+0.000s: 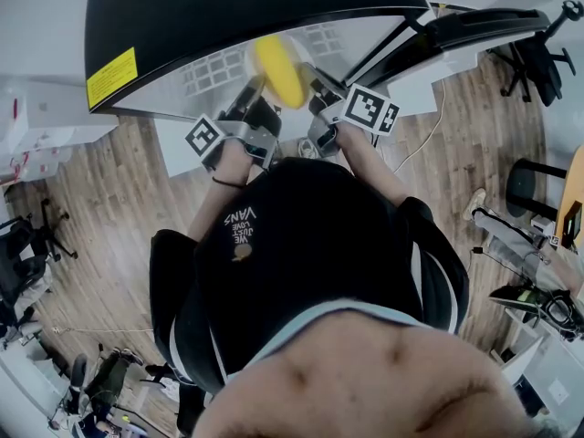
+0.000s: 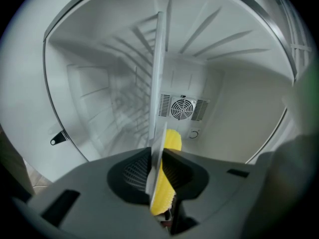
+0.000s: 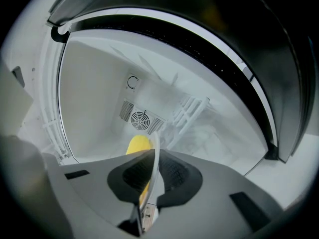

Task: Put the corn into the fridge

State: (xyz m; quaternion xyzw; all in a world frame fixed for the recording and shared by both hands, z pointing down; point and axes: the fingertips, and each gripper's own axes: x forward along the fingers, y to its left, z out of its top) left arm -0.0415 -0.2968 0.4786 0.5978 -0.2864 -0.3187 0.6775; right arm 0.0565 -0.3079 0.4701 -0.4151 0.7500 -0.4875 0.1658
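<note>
Both the left gripper [image 2: 155, 156] and the right gripper [image 3: 153, 156] are pinching shut on opposite rims of a thin white plate [image 2: 158, 83], steadying the corn [image 1: 278, 69] lying on it, top centre, at the open fridge [image 2: 94, 88] mouth.

The corn [image 1: 278, 69], a bright yellow cob, lies along a thin pale plate [image 2: 157, 83] at the mouth of the fridge [image 1: 228, 16], which stands open, black outside and white inside, with ribbed walls
</note>
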